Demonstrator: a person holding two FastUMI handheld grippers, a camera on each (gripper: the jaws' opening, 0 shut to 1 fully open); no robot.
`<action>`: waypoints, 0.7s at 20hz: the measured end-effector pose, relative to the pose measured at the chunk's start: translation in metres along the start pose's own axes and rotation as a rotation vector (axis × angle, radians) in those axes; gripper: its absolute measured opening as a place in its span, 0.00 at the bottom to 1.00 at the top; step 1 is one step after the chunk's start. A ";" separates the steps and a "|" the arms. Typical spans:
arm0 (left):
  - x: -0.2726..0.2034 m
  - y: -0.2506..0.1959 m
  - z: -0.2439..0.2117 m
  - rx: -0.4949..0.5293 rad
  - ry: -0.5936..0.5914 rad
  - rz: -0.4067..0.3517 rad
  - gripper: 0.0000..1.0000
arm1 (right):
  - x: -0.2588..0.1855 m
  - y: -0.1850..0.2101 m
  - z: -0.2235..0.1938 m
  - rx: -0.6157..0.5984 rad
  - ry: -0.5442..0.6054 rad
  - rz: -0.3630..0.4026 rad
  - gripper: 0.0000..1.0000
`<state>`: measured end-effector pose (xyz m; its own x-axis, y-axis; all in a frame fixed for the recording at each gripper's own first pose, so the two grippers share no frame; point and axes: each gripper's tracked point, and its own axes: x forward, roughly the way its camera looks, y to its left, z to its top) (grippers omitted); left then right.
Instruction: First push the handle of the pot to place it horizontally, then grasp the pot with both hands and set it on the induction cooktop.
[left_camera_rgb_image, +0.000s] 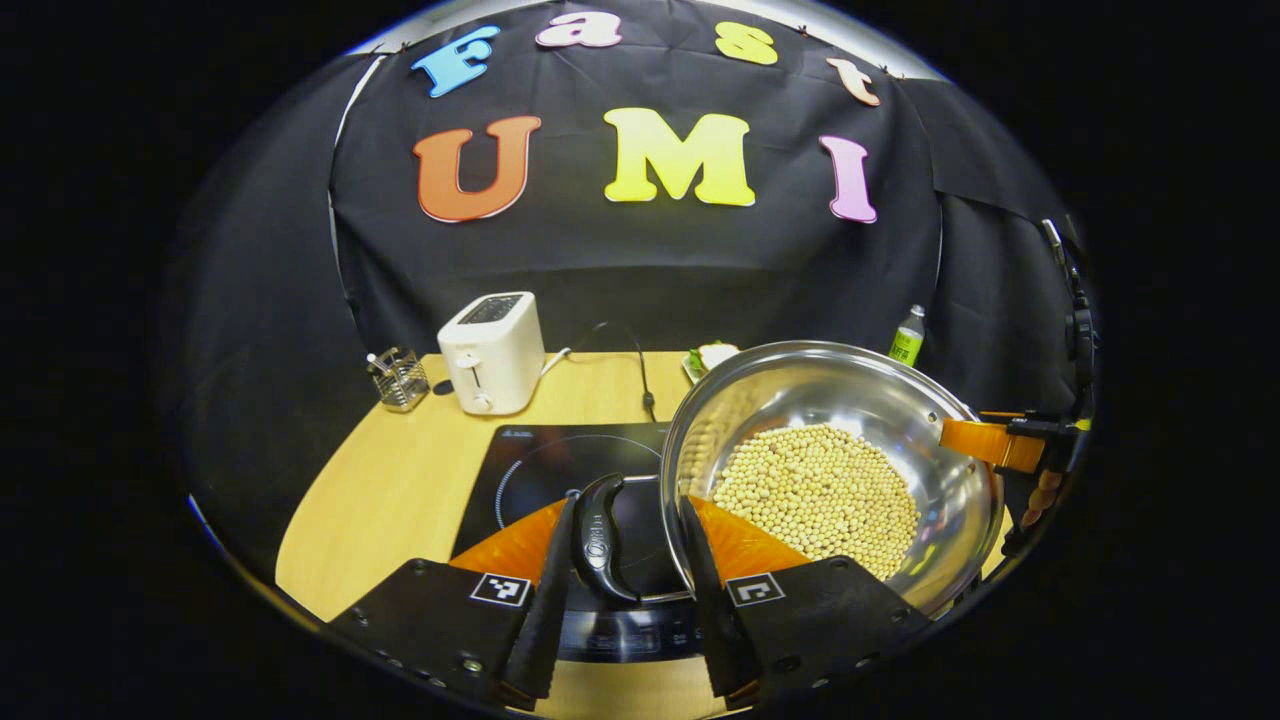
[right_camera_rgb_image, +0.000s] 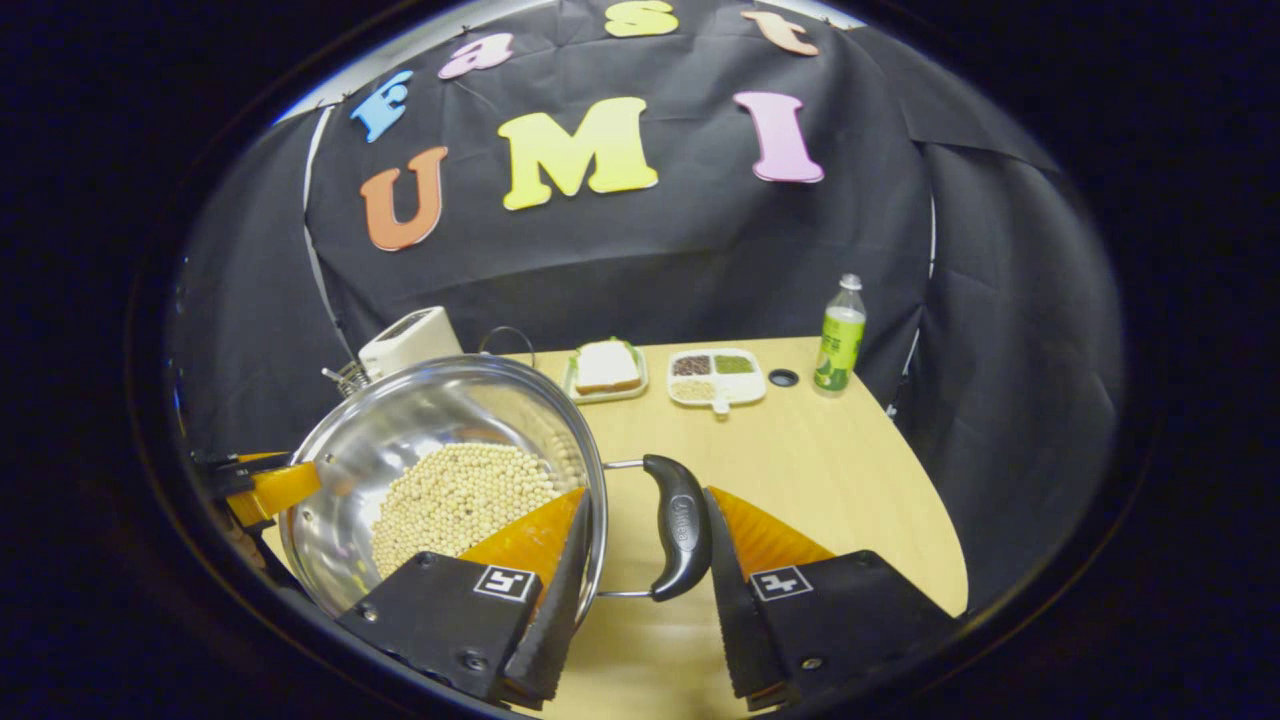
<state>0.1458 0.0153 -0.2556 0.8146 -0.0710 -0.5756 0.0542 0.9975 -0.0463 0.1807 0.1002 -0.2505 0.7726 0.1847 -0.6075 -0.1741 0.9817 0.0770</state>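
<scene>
A shiny steel pot (left_camera_rgb_image: 850, 400) holding pale beans (left_camera_rgb_image: 815, 490) hangs over the right part of the black induction cooktop (left_camera_rgb_image: 530, 470), a little tilted. My left gripper (left_camera_rgb_image: 630, 505) is shut on it: one finger lies outside the black side handle (left_camera_rgb_image: 600, 540), the other inside the rim. My right gripper (right_camera_rgb_image: 648, 495) clamps the opposite black handle (right_camera_rgb_image: 680, 530) and rim of the pot (right_camera_rgb_image: 400, 430) the same way. Each gripper shows across the pot from the other, the right gripper (left_camera_rgb_image: 1000, 445) and the left gripper (right_camera_rgb_image: 270, 485), with an orange finger at the rim.
A white toaster (left_camera_rgb_image: 492, 350) and a wire utensil holder (left_camera_rgb_image: 400, 380) stand behind the cooktop, with a cable running to it. At the table's back sit a sandwich plate (right_camera_rgb_image: 605, 370), a divided dish (right_camera_rgb_image: 715, 378), a dark cap (right_camera_rgb_image: 783, 378) and a green bottle (right_camera_rgb_image: 840, 340).
</scene>
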 end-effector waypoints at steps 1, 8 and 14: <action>-0.004 0.010 0.006 0.002 -0.011 0.010 0.65 | 0.000 0.011 0.006 0.001 -0.005 0.006 0.63; 0.000 0.077 0.039 -0.018 -0.055 0.066 0.56 | 0.018 0.079 0.037 -0.002 -0.016 0.027 0.63; 0.025 0.118 0.049 -0.021 -0.054 0.087 0.56 | 0.050 0.117 0.048 -0.012 0.001 0.025 0.63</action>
<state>0.2008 0.1312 -0.2350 0.8455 0.0167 -0.5336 -0.0297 0.9994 -0.0158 0.2288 0.2267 -0.2337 0.7673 0.2086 -0.6065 -0.2002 0.9763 0.0826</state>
